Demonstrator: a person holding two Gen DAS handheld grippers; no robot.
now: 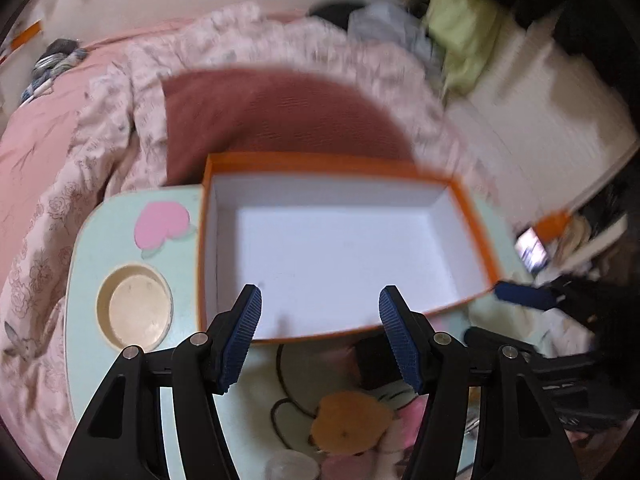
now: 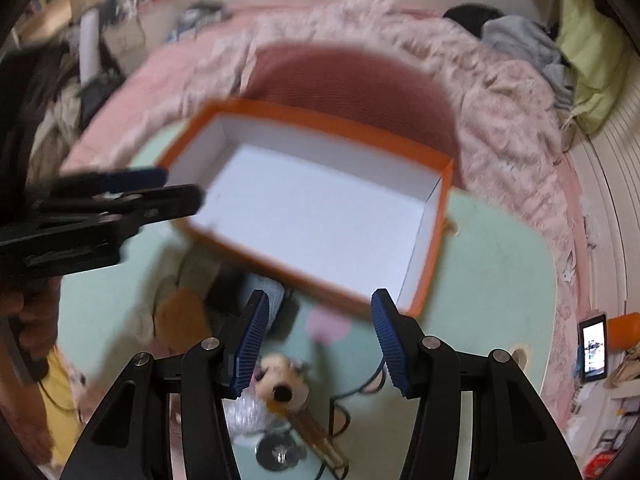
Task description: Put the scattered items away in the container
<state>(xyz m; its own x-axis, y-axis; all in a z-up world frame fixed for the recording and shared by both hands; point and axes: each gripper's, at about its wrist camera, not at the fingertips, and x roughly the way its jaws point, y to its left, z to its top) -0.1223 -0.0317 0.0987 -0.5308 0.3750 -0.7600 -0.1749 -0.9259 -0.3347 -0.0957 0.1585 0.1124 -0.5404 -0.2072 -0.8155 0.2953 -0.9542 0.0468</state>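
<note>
Left tongs (image 1: pixel 320 336): wide apart, holding nothing, above box edge
Right tongs (image 2: pixel 320 338): wide apart, holding nothing
Box (image 1: pixel 472 216): orange cardboard, white inside, rectangle
Surface (image 1: pixel 120 240): smooth, mint green

One orange box (image 2: pixel 434 236) with a white inside sits on one mint-green table (image 2: pixel 496 264), upper centre of frame. Two hand-held grippers: the left hand-held gripper (image 1: pixel 320 312) and the right hand-held gripper (image 2: pixel 320 320). One small phone screen (image 2: pixel 594 348) glows at right.

Box (image 1: pixel 472 216) on table (image 1: pixel 92 240), before bed (image 1: pixel 40 140).
</note>
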